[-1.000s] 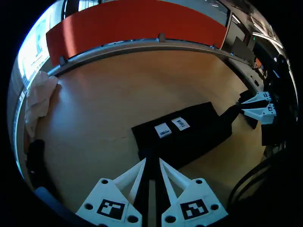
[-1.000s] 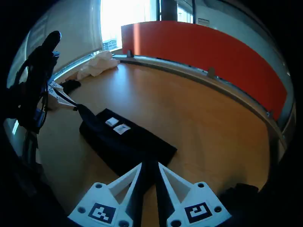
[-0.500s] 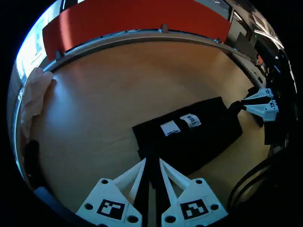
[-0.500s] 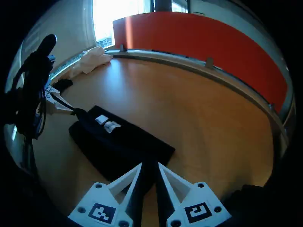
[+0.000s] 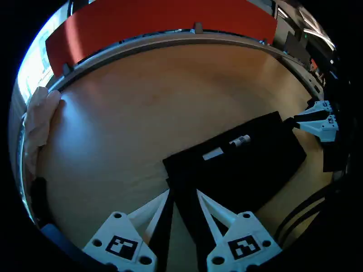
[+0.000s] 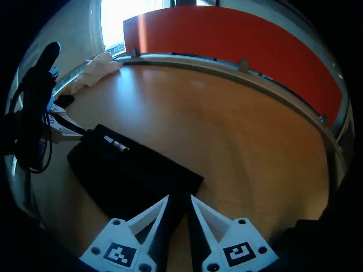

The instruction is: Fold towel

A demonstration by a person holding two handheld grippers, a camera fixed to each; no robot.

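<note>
On the table (image 5: 136, 99): a broad wooden top, with the black towel (image 5: 240, 167) spread flat on its near part, from 6 o'clock out to 3 in the left gripper view.
Towel's long axis: it runs claw to claw, from 6 up to 3 o'clock in the left gripper view and from 6 up to 9 in the right gripper view.
Left gripper (image 5: 183, 204): narrow, with black cloth pinched between its fingers at one end corner.
Right gripper (image 6: 186, 206): narrow too, clamped on the corner at the opposite end.
Nearer hand: neither, since each owns an end. My read is that the held edge must travel as one, crosswise to that axis.
White tags (image 5: 239, 140): small, on the top face, just beside the edge between the two claws.
</note>
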